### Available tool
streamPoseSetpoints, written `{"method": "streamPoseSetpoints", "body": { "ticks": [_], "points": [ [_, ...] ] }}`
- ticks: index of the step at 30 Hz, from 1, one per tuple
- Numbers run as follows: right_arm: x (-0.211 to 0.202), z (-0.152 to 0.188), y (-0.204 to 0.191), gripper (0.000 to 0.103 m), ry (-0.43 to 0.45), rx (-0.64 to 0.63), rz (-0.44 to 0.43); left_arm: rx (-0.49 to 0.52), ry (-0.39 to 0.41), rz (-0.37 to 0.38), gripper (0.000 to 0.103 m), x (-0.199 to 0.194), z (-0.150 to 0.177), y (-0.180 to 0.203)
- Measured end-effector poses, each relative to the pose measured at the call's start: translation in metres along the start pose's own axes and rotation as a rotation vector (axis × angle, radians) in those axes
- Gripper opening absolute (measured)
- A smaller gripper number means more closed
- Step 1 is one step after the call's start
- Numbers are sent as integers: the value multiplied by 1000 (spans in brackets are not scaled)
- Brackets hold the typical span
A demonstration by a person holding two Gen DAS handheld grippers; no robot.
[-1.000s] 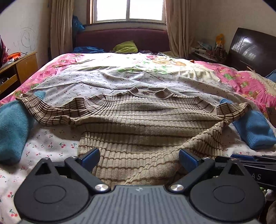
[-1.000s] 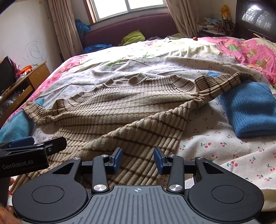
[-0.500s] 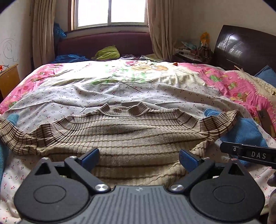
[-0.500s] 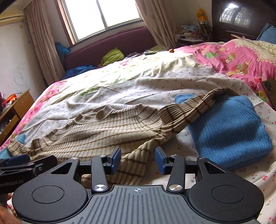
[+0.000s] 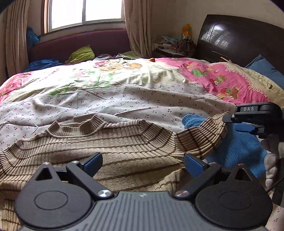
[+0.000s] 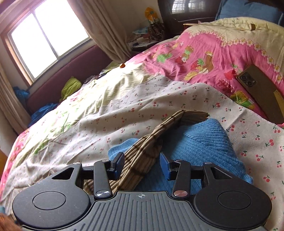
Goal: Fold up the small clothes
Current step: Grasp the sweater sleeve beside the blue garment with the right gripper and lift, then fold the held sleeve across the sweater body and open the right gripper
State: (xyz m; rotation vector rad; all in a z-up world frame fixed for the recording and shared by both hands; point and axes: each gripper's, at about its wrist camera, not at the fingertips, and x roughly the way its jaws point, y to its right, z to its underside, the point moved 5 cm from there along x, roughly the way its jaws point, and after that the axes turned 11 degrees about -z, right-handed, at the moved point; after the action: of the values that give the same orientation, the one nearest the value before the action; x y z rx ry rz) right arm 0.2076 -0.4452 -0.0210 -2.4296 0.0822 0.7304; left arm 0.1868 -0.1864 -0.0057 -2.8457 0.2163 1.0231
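Observation:
A beige sweater with brown stripes point(image 5: 124, 147) lies spread flat on the bed, collar away from me. Its right sleeve point(image 6: 142, 152) lies over a folded blue knit garment point(image 6: 204, 145). My left gripper point(image 5: 142, 162) is open wide, low over the sweater's body. My right gripper point(image 6: 142, 166) is open, its jaws on either side of the right sleeve, just above it. In the left wrist view the right gripper point(image 5: 255, 120) shows at the far right, over the blue garment point(image 5: 237, 149).
The bed has a cherry-print sheet point(image 5: 142, 99) and a pink cartoon quilt point(image 6: 204, 53) on the right. A phone point(image 6: 261, 88) lies on the quilt. A dark headboard point(image 5: 239, 39) stands at the right, a window point(image 5: 83, 12) at the far end.
Both grippers have moved right and forward along the sweater. The right gripper has gone from the sweater's hem side to the right sleeve over the blue garment. Both stay open.

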Motion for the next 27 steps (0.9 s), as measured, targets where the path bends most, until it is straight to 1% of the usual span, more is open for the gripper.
{"method": "streamPoseSetpoints", "body": {
  "ticks": [4,8,9,11,12,13,15,17,20,22,25,27],
  "points": [
    [26,-14,24,45,7,130,-37,6,-18,21,103,15,-1,14],
    [48,-17,42,45,-4,241,-81,4,-33,26,103,24,2,18],
    [53,-17,44,41,-4,260,-93,4,-35,25,103,25,2,19],
    [59,-19,50,29,5,303,-111,7,-42,21,103,28,4,20],
    [60,-20,54,17,13,341,-121,9,-46,19,103,29,5,20],
    [60,-20,58,12,19,380,-130,12,-48,17,103,29,6,20],
    [52,-22,66,9,58,463,-161,17,-50,15,103,28,8,19],
    [36,-26,67,9,111,488,-188,21,-43,13,103,26,9,15],
    [8,-35,53,8,183,452,-211,15,-31,16,103,23,11,7],
    [-8,-41,31,8,217,368,-213,3,-26,14,103,19,13,-2],
    [-20,-46,-19,8,248,219,-233,-16,-19,-1,103,13,17,-23],
    [-23,-42,-65,8,252,99,-268,-31,-16,-24,103,9,22,-43]
  ]
}}
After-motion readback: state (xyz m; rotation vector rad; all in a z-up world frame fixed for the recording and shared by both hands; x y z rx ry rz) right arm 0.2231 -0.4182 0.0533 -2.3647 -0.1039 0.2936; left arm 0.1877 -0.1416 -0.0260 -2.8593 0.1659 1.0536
